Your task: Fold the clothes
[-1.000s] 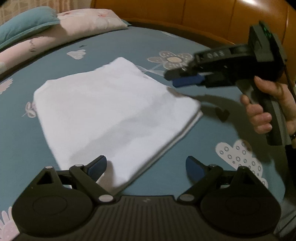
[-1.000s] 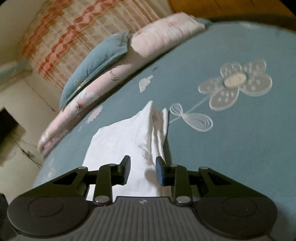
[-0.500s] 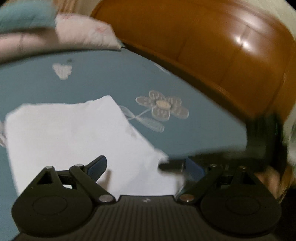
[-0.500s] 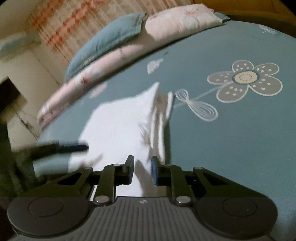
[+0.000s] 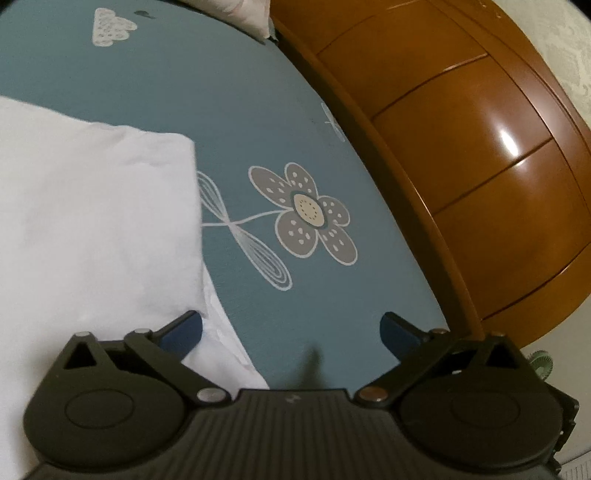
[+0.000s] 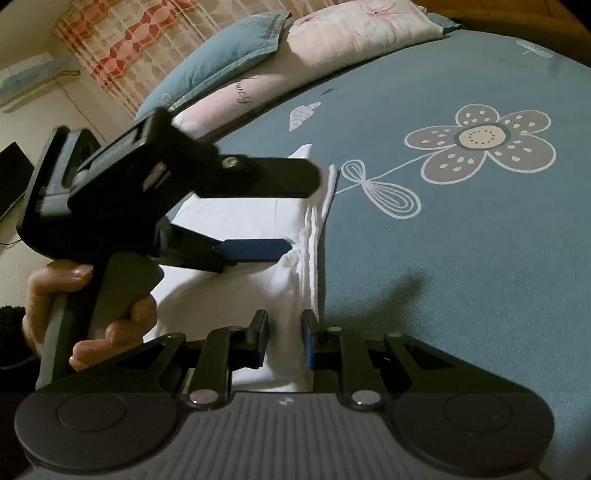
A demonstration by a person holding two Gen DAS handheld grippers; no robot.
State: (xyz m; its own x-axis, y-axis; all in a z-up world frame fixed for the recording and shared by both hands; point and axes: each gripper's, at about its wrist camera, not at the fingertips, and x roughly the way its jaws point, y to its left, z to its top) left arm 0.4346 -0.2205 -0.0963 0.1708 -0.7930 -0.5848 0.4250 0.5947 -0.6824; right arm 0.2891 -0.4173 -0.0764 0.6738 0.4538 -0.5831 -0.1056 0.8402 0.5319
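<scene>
A folded white cloth (image 5: pixel 96 229) lies on the blue flowered bedsheet (image 5: pixel 258 110). In the left wrist view my left gripper (image 5: pixel 291 328) spans the cloth's right edge. Its jaws are opening wide, one blue pad (image 5: pixel 184 330) over the cloth and the other over bare sheet, gripping nothing. In the right wrist view my right gripper (image 6: pixel 283 339) is shut on the bunched near edge of the white cloth (image 6: pixel 291 295). The left gripper (image 6: pixel 303 212), held by a hand (image 6: pixel 55 295), hovers over the same layered edge just beyond it.
A glossy wooden headboard (image 5: pixel 461 166) curves along the right of the bed. Blue and pink pillows (image 6: pixel 258 62) lie at the far end, with a checked curtain (image 6: pixel 140 33) behind them. A grey flower print (image 6: pixel 480 144) marks the sheet right of the cloth.
The left gripper has swung right across the cloth to its right edge, rolling as it went, and its jaws have spread. The right gripper's jaws have narrowed onto the cloth's edge.
</scene>
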